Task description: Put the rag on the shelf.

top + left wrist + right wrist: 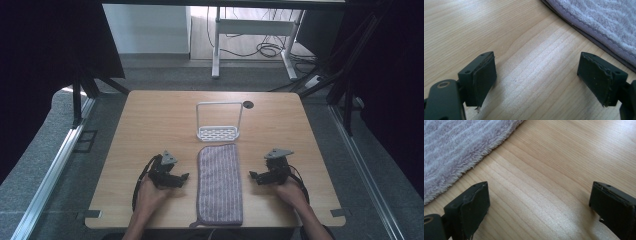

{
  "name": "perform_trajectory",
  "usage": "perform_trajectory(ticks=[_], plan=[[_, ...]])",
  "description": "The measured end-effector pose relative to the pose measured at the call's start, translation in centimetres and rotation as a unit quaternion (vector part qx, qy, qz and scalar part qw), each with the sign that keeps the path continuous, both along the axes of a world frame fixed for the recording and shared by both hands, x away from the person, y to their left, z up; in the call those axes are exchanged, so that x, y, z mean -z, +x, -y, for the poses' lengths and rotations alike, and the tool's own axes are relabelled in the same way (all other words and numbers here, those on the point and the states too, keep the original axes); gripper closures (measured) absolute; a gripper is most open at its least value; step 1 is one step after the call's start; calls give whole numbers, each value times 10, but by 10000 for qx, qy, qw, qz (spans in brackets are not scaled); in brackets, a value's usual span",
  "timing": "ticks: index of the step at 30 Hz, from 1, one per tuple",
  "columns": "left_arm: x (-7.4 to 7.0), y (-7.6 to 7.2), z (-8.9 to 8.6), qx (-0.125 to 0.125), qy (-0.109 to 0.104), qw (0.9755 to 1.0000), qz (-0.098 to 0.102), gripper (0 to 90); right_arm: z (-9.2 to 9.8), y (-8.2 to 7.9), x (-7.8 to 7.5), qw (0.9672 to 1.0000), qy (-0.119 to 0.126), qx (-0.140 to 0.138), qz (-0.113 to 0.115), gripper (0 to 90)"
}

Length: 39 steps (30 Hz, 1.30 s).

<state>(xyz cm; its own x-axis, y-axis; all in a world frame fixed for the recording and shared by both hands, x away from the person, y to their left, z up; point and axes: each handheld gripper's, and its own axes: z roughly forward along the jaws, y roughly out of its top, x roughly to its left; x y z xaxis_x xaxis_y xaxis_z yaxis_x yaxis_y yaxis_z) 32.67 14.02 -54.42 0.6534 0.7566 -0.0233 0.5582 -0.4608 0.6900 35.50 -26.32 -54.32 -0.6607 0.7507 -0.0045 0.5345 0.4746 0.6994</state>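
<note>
lying flat on the wooden table [140, 130], a folded purple-grey striped towel [220, 182] runs lengthwise from the near edge toward the middle, with a small loop at its near left corner. just beyond its far end, close to it but whether touching cannot be told, stands a white rack [218, 122]: a perforated oval base with a tall thin wire frame rising upright from it. a dark round hole [248, 104] sits in the tabletop just right of the rack's top.

the left gripper [177, 176] rests low over the table just left of the towel, held by the person's left hand [150, 195], and points toward the towel. in the left gripper view its jaws stand wide apart with bare wood between them and nothing held; the towel's stitched hem [584, 27] crosses the upper right corner, near the right jaw but apart from it.

the right gripper [256, 176] mirrors it just right of the towel, held by the right hand [290, 192], also pointing inward. in the right gripper view its jaws are likewise spread wide over bare wood, gripping nothing; the towel's fuzzy edge [474, 162] fills the upper left, near the left jaw without touching it.

a grey triangular plate tops each gripper, and a black cable loops from each back beside the wrist.

beyond the table lie grey floor, a white desk frame [250, 27] and tangled cables [267, 49].
</note>
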Motion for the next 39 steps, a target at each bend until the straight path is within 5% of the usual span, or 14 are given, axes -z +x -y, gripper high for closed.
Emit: perform_trajectory(ticks=[25,39], plan=[[1,1,-1,-265,-52,9996,-29,120,1,1,-3,9999,-66,-39,-128,58],[-8,5,-6,-158,-342,9991,-183,122,3,3,-17,9996,171,-41,-241,106]])
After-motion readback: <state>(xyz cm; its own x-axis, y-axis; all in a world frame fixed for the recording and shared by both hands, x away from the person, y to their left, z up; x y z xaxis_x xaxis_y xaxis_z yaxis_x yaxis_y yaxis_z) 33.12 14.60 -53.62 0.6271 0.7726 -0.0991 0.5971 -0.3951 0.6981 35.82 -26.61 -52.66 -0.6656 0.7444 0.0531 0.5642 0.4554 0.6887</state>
